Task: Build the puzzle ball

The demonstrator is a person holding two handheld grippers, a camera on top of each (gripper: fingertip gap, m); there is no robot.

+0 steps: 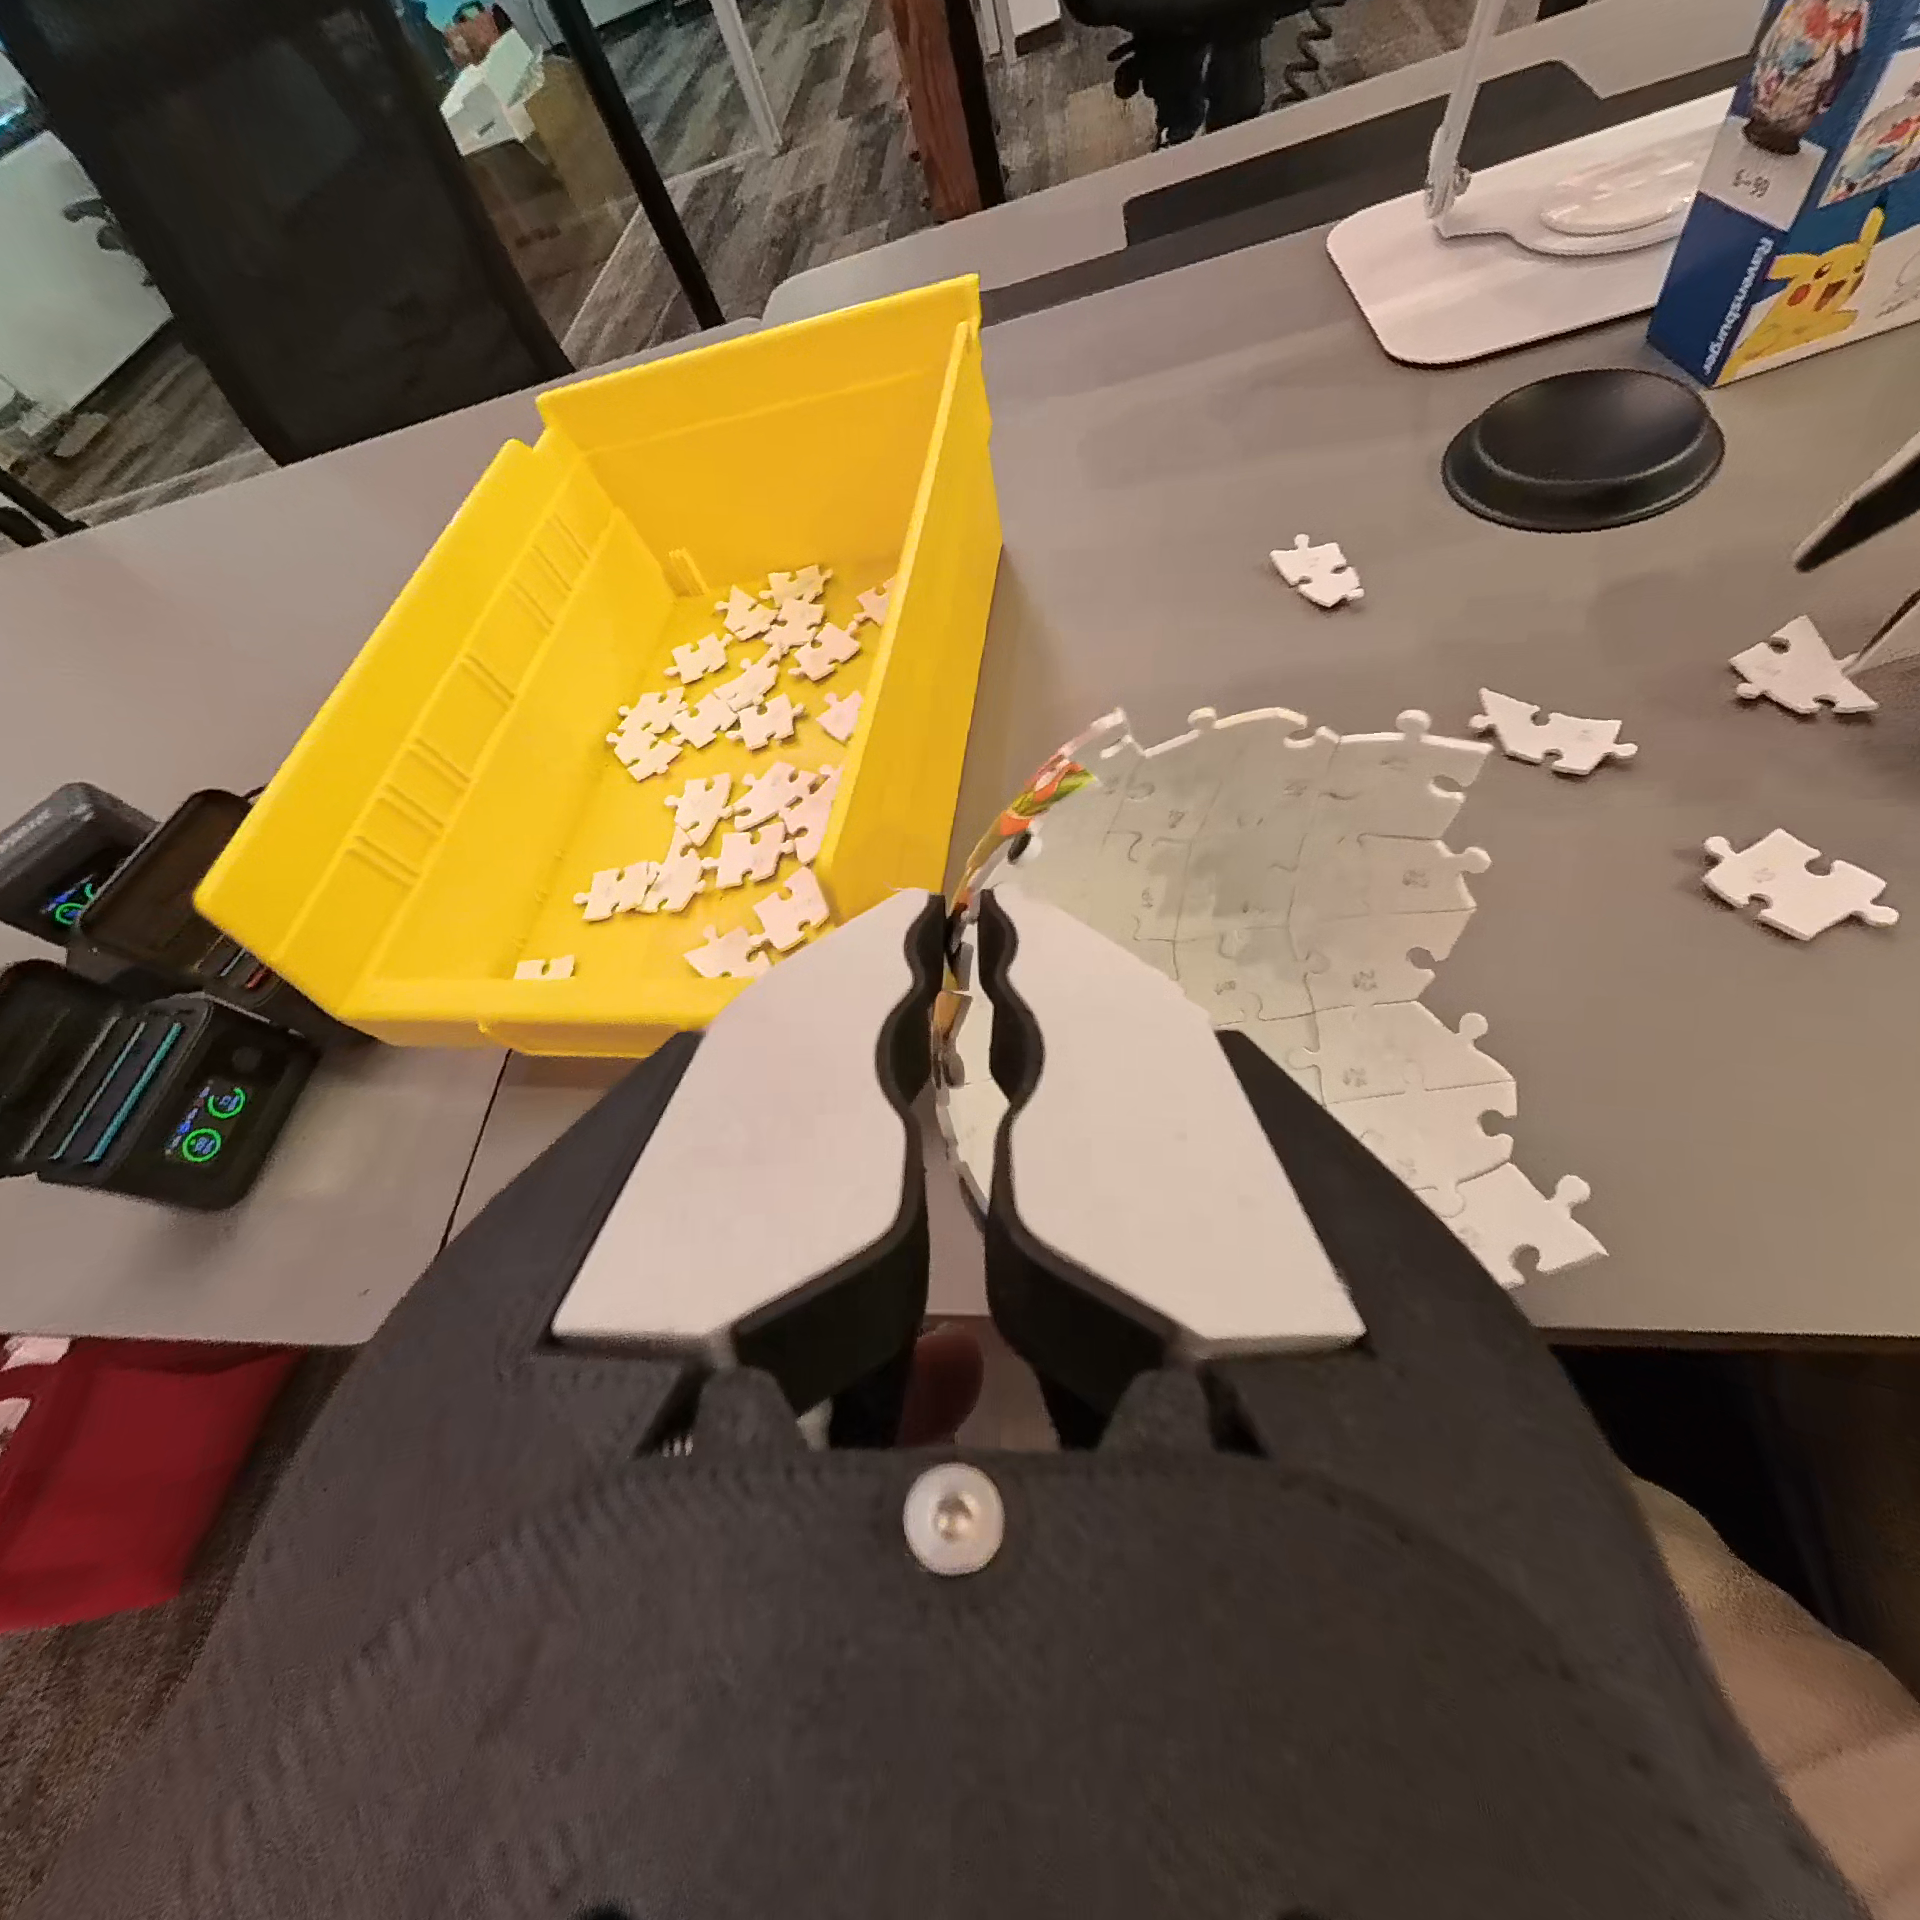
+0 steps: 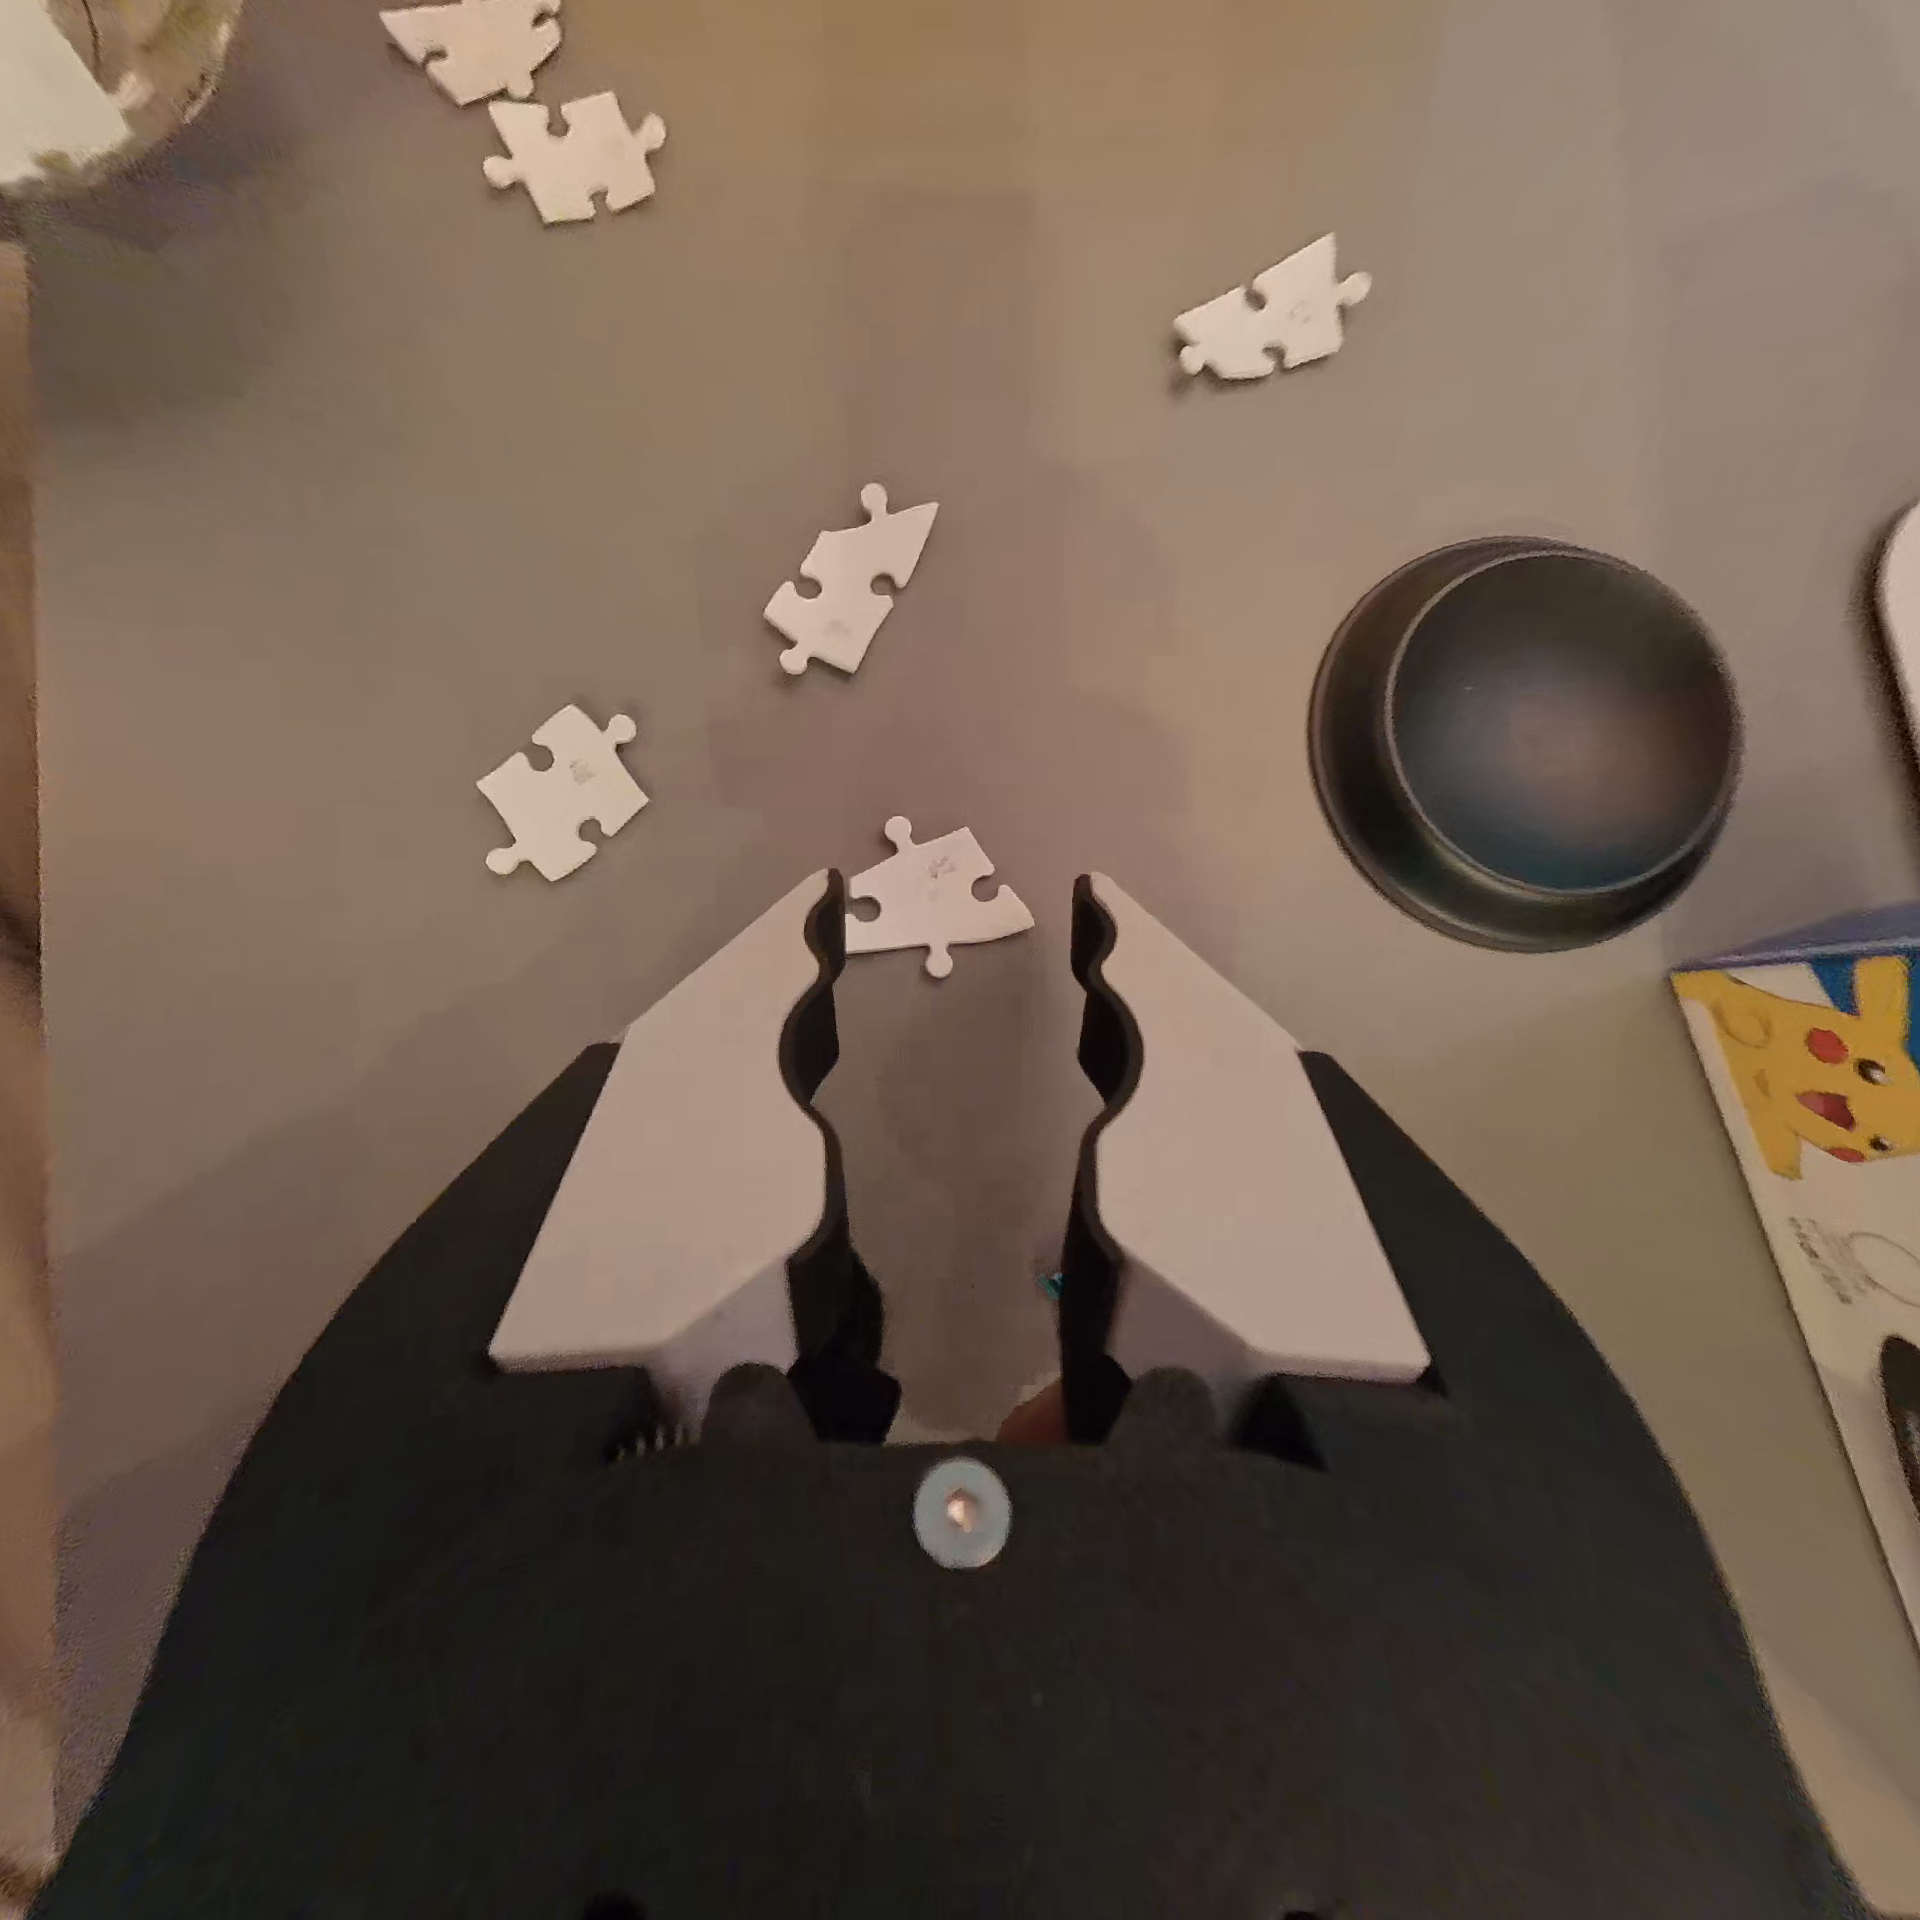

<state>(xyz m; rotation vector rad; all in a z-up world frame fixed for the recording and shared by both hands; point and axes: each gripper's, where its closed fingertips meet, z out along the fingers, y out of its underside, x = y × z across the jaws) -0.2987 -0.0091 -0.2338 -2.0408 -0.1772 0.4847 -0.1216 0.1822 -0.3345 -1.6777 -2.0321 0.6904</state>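
The left gripper (image 1: 961, 914) pinches the near-left rim of the partly built puzzle ball (image 1: 1320, 935) (a curved white shell), just beside the yellow bin (image 1: 499, 790) near the table (image 1: 1195, 499) front edge. The right gripper (image 2: 951, 888) hangs wide apart over a loose piece (image 2: 935, 888).

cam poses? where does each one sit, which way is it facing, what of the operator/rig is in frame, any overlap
Left wrist view: sits on the left hand-held gripper, looks forward over the grey table at the yellow bin; jaws shut on the assembled puzzle shell.
Right wrist view: sits on the right hand-held gripper, looks steeply down at loose puzzle pieces; jaws open.
Shared: table, loose pieces, black dome stand, puzzle box.
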